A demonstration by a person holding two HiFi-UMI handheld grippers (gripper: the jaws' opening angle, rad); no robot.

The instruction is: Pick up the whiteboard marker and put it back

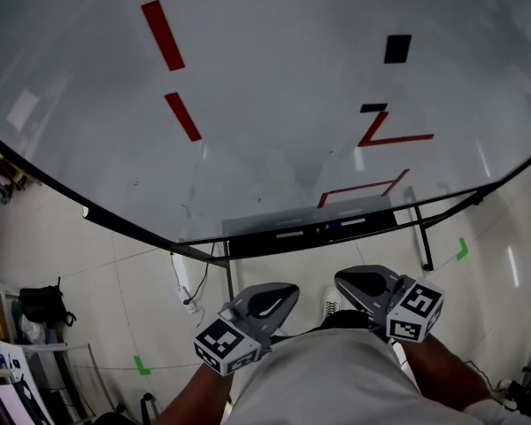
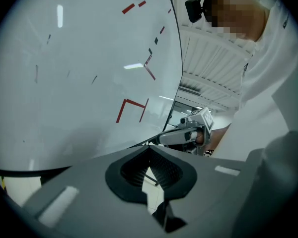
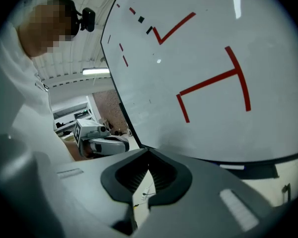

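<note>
though unclear overhead, gripper views show grippers (image 2: pixel 149 149) (image 3: pixel 148 152) closed.

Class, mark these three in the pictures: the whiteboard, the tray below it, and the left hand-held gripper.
whiteboard (image 1: pixel 274 78), head view, bare white surface.
tray (image 1: pixel 248 228), head view, bare grey top.
left hand-held gripper (image 2: pixel 149 150), left gripper view, between its closed fingertips.

Glossy, smooth whiteboard (image 1: pixel 274 69); matt grey plastic left tool (image 1: pixel 279 297) and right tool (image 1: pixel 354 282).
</note>
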